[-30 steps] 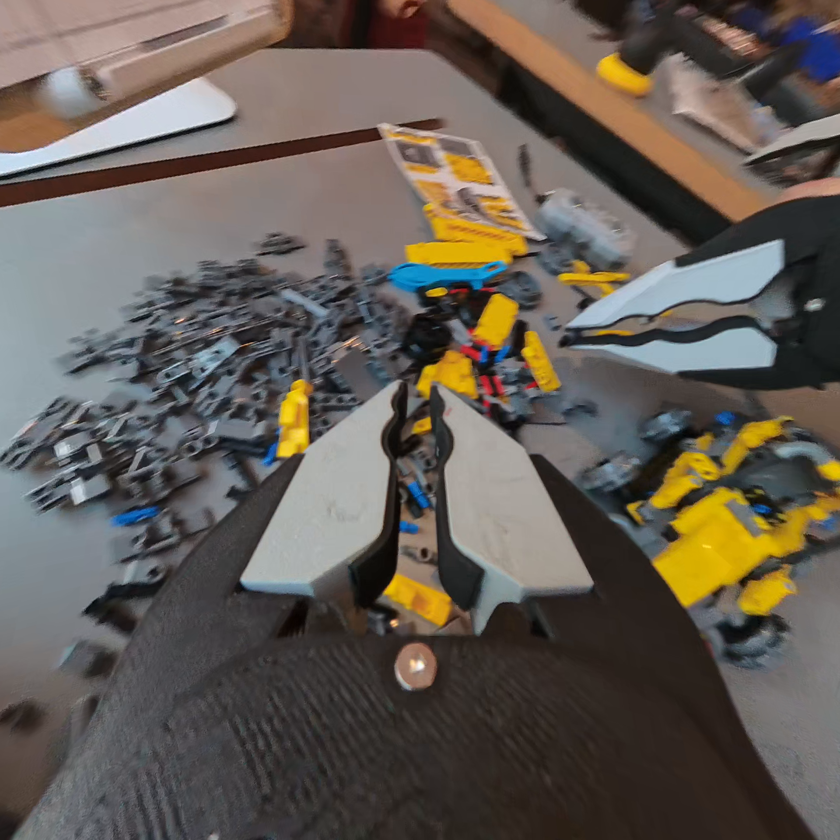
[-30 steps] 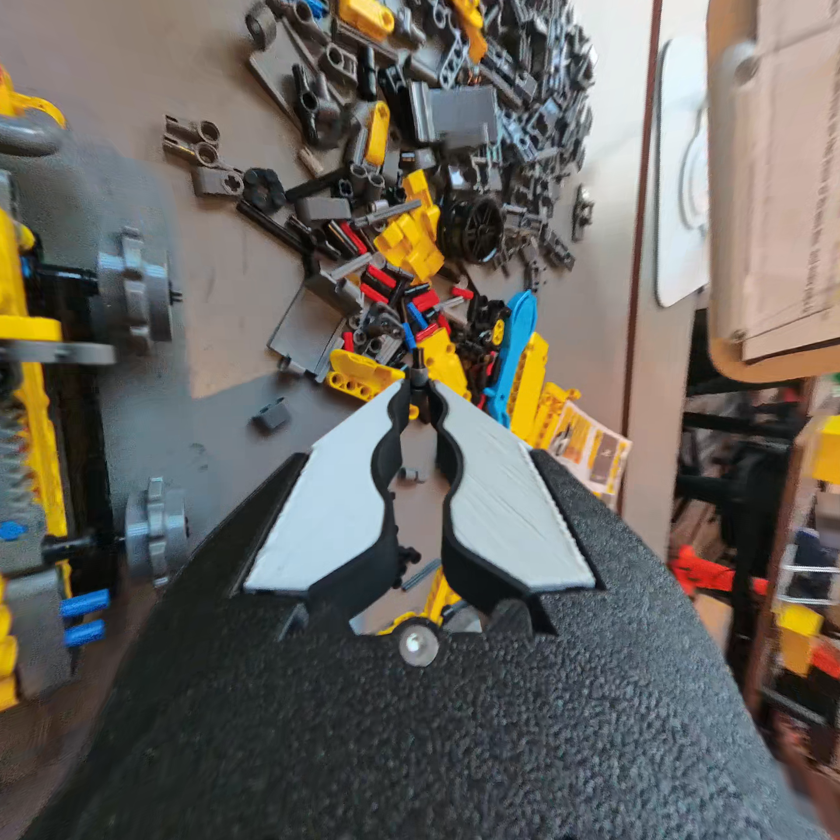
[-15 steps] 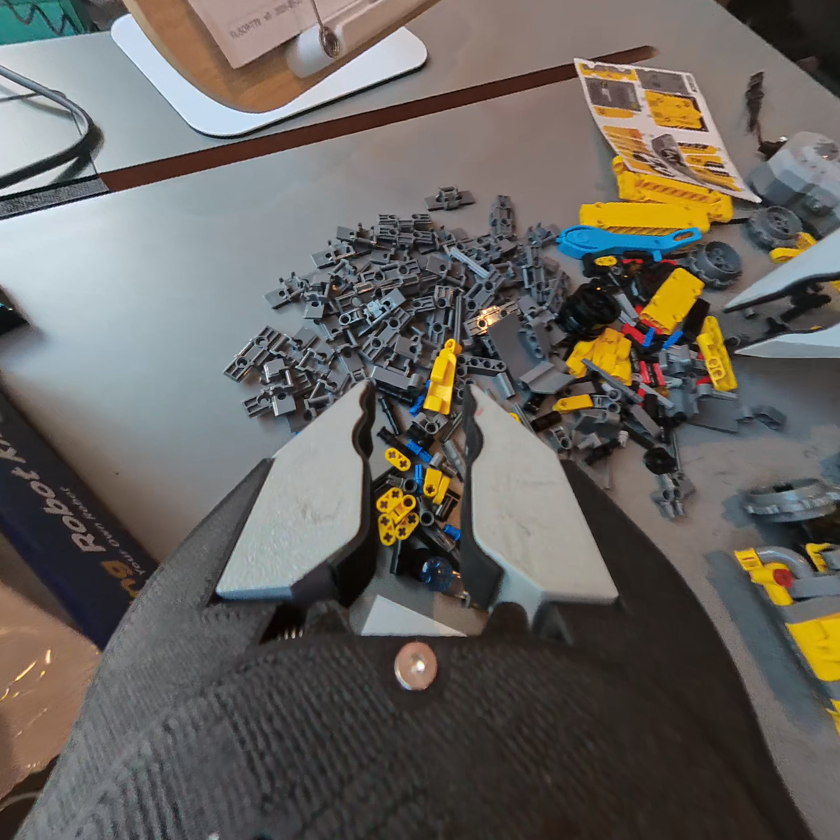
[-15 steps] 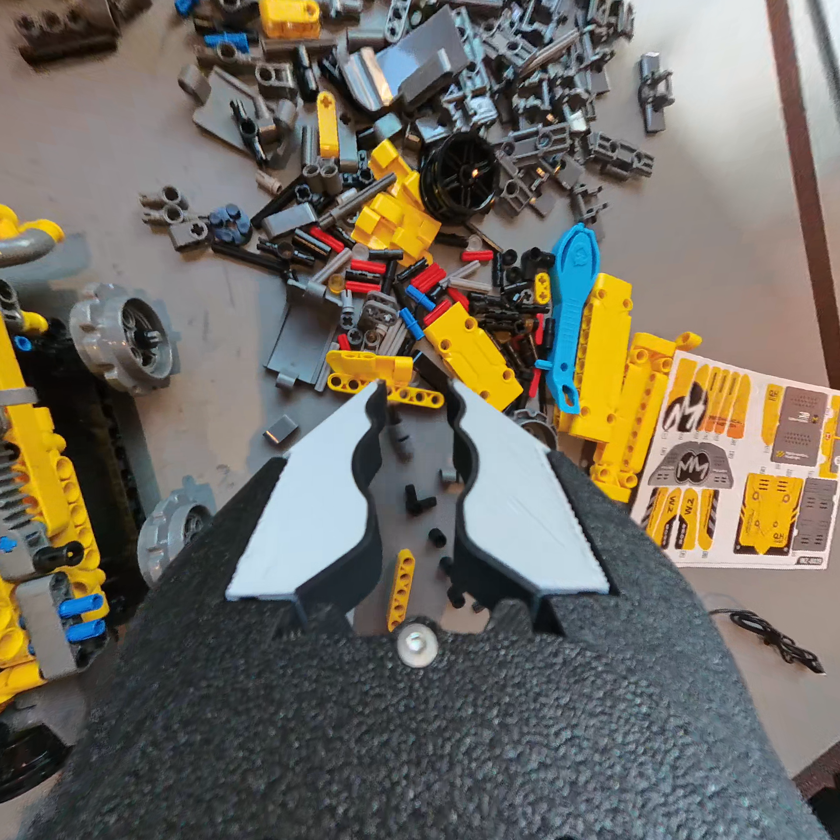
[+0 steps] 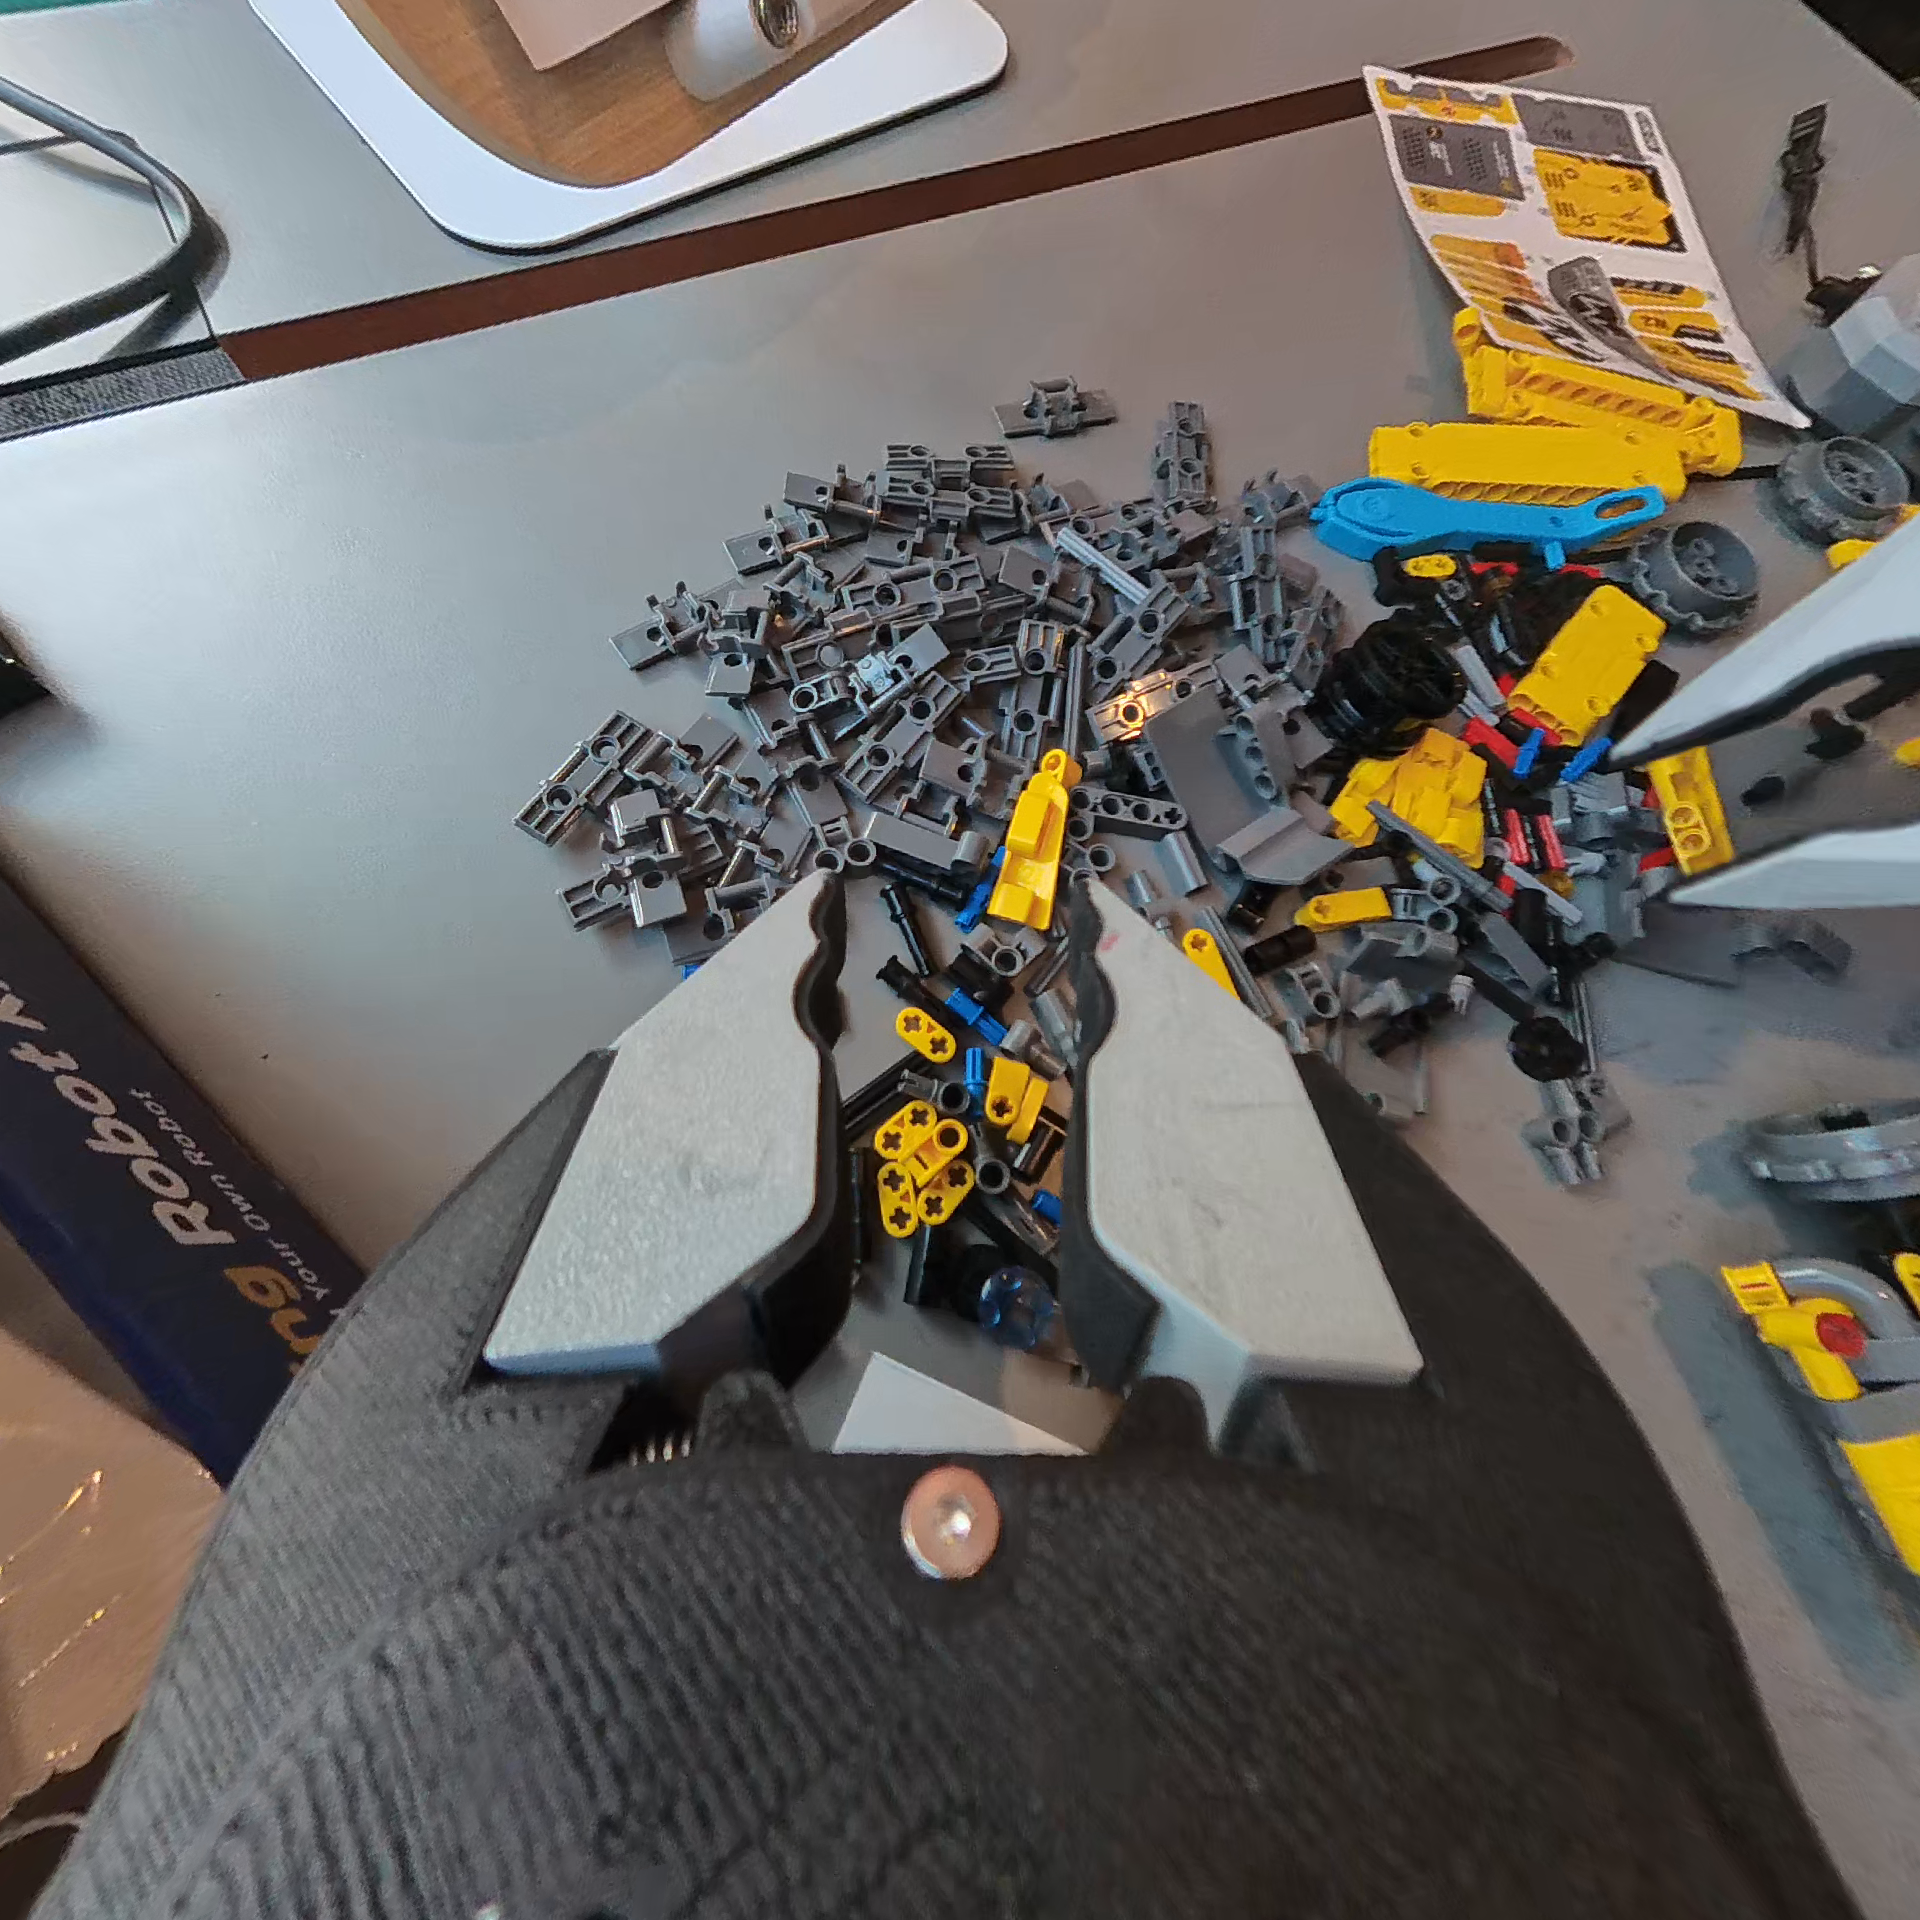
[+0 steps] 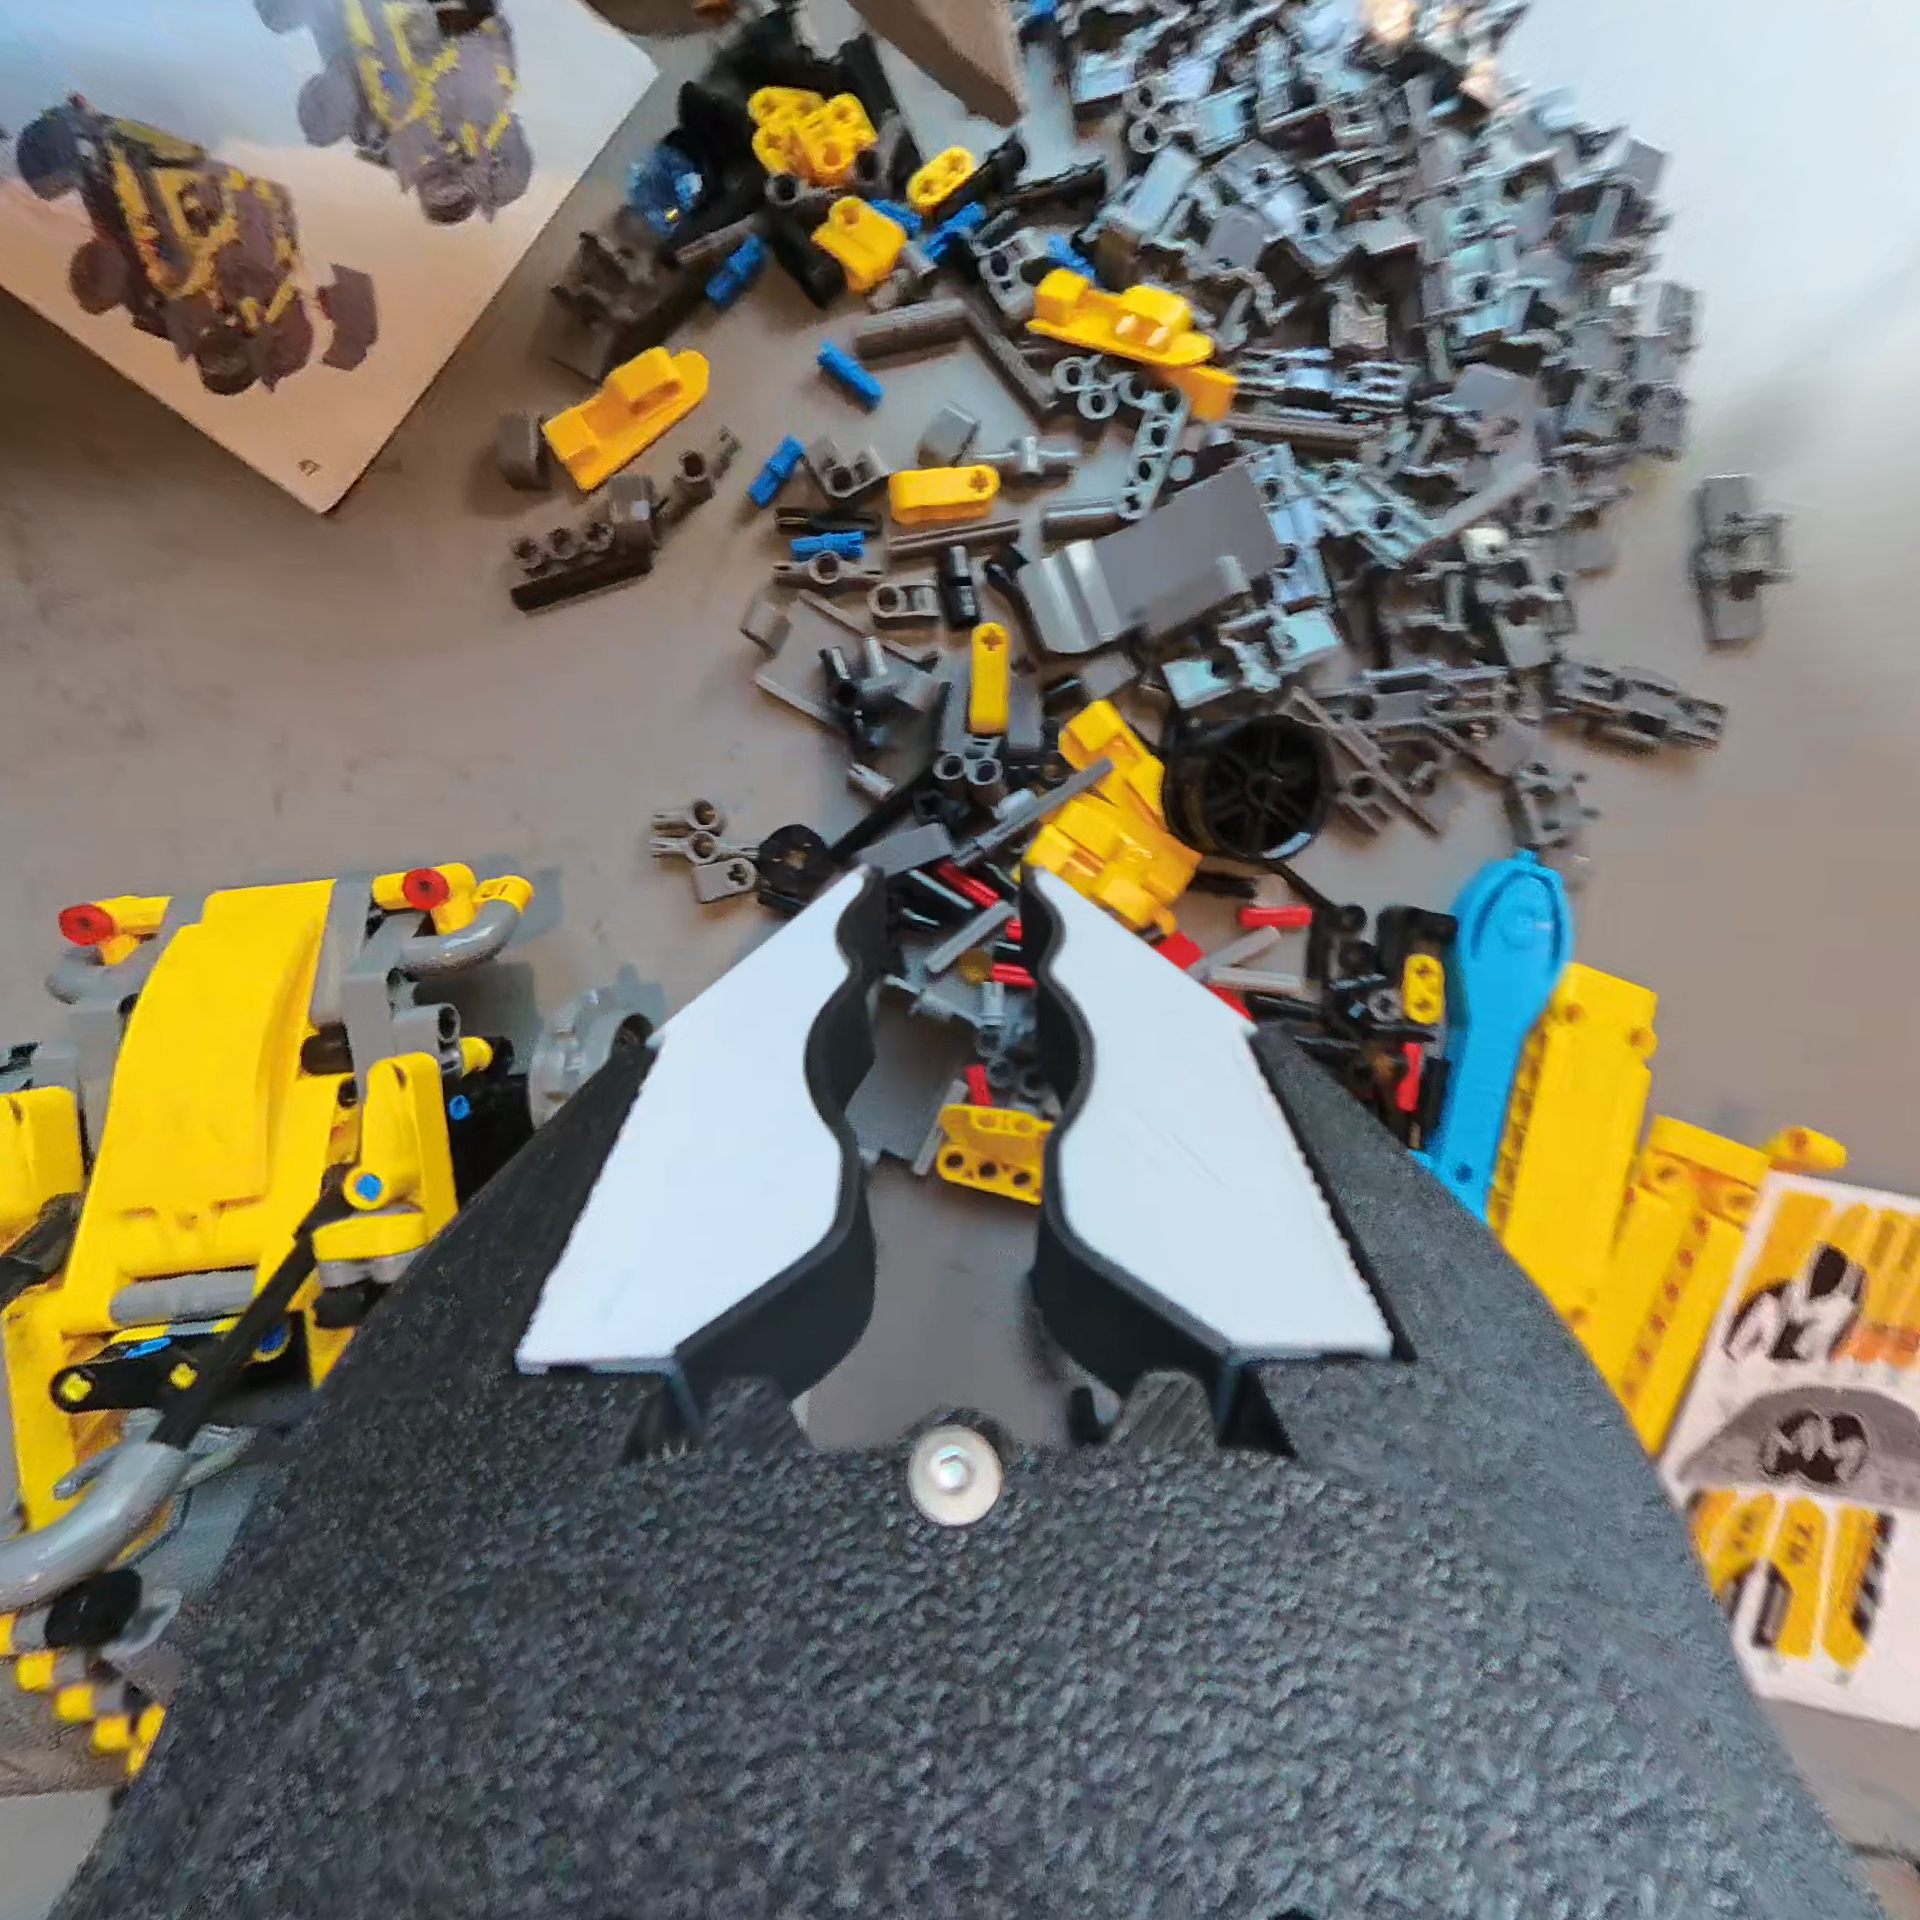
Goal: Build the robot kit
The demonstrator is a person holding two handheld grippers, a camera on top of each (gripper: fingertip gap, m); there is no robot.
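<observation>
Since half a second ago the right wrist view has swung toward the pile's near side, bringing a printed sheet into its upper left; the left wrist view has barely shifted.

Left wrist view: the left gripper [image 5: 951,909] hovers over the grey table [image 5: 312,623] with its jaws apart and nothing between them. Lower centre, framed by the fingers, lie small yellow connectors [image 5: 920,1158] and blue pins. Just beyond the tips is a yellow panel piece [image 5: 1032,844]; the grey brick pile [image 5: 914,665] fills the centre. A blue lever tool [image 5: 1475,511] lies upper right, a sticker sheet [image 5: 1558,197] above it. The right gripper's fingers [image 5: 1766,665] enter at the right edge.

Right wrist view: the right gripper [image 6: 948,883] is also parted and empty, its tips above red, black and grey pins beside a black wheel [image 6: 1252,790]. A yellow perforated piece [image 6: 989,1141] sits between the fingers. The half-built yellow vehicle [image 6: 239,1101] occupies lower left, the printed sheet [image 6: 260,208] upper left.

Both tools appear to be searching over the loose parts; which piece is sought cannot be told.
</observation>
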